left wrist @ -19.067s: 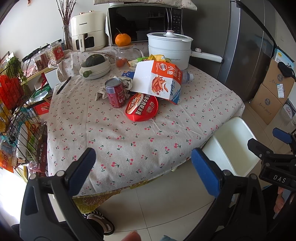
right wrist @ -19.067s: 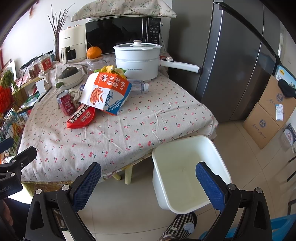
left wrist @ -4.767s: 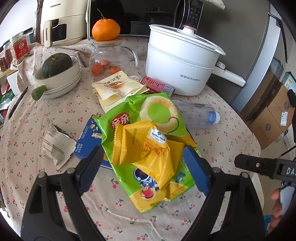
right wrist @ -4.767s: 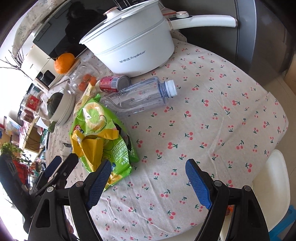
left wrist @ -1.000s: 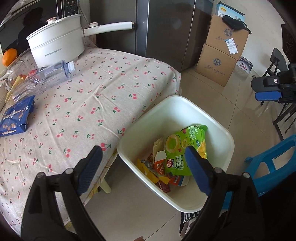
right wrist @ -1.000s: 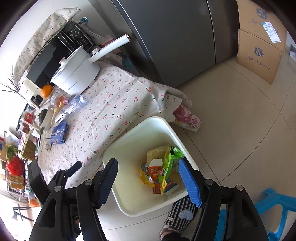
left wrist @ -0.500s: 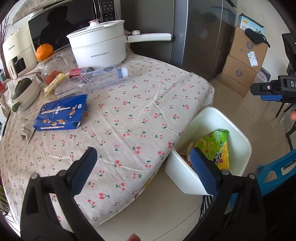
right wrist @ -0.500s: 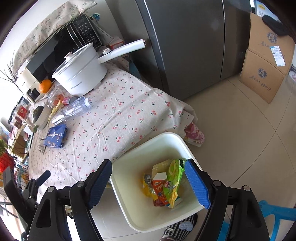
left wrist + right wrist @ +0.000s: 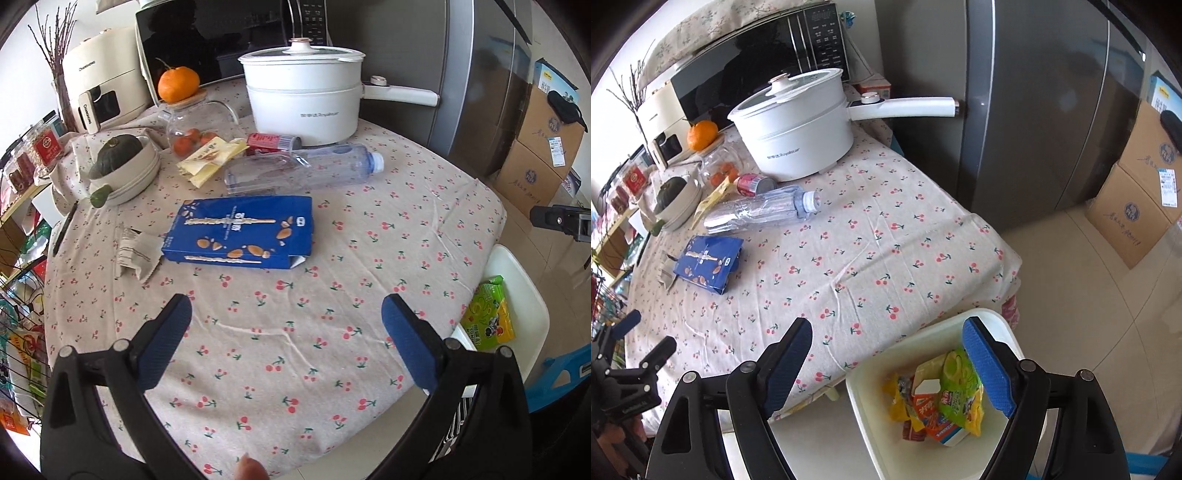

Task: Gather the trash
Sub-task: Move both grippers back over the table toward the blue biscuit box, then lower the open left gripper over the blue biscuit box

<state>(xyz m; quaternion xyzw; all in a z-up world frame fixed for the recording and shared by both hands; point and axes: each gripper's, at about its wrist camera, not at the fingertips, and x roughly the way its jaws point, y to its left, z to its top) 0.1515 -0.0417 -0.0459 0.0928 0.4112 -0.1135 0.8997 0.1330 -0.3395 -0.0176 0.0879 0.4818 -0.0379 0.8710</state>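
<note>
Both tools empty: the left gripper (image 9: 282,332) is opening wide over the cherry-print tablecloth (image 9: 332,295), and the right gripper (image 9: 886,365) gapes above the white plastic bin (image 9: 864,410). Next target looks like the flat blue cardboard snack box (image 9: 240,232), centre frame; best pinch it across its short side, low and level.

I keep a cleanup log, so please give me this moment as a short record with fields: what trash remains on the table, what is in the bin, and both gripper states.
trash on table: blue box; bottle lying flat; red can on its side; torn wrapper; yellow packet
bin: on the floor at the table edge; holds green bag and other wrappers
left hand-held gripper: jaws opening, nothing between them
right hand-held gripper: open, empty
</note>
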